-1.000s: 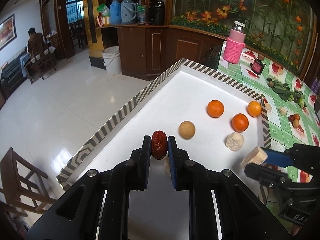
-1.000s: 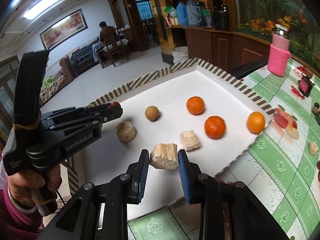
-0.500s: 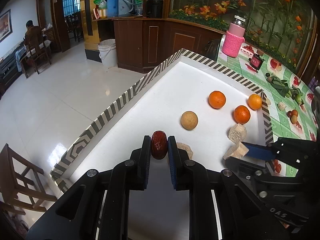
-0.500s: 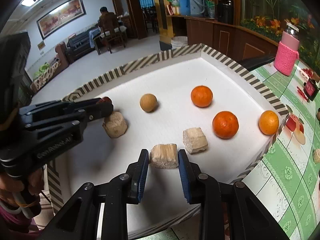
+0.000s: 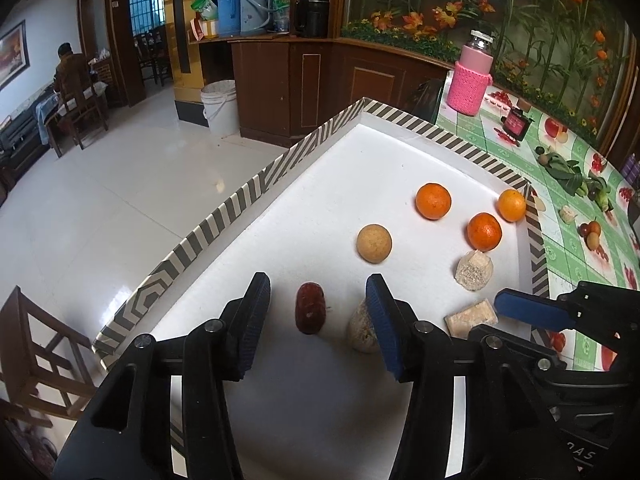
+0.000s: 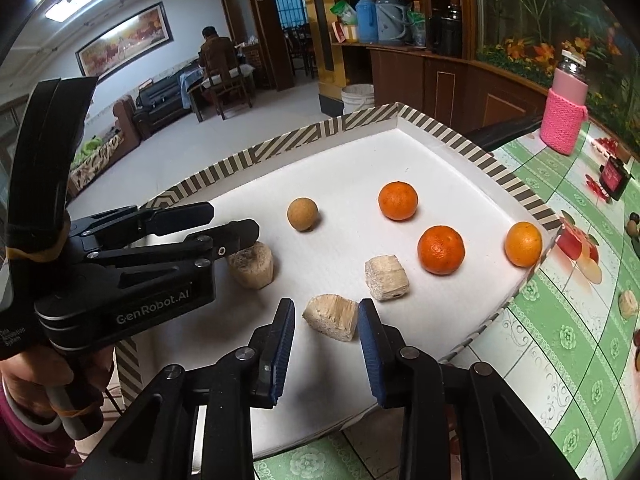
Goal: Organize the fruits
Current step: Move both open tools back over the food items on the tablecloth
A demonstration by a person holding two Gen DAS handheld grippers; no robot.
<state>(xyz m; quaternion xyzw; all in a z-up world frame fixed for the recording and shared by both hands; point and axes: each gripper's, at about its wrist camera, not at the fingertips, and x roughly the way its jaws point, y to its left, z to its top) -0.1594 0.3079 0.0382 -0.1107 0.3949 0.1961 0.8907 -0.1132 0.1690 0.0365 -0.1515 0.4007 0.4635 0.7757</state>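
Releasing: both grippers are letting go onto the white tray (image 5: 400, 152).
Left gripper (image 5: 318, 312): jaws opening, red date (image 5: 310, 313) lying loose between them at the tray's near edge.
Right gripper (image 6: 326, 330): jaws opening, pale chunk (image 6: 331, 316) free between them.
Next: I judge both must lift clear without nudging the fruit.
Surface: tray on a green patterned tablecloth (image 6: 568, 320).
Room: tiled floor, wooden cabinets.
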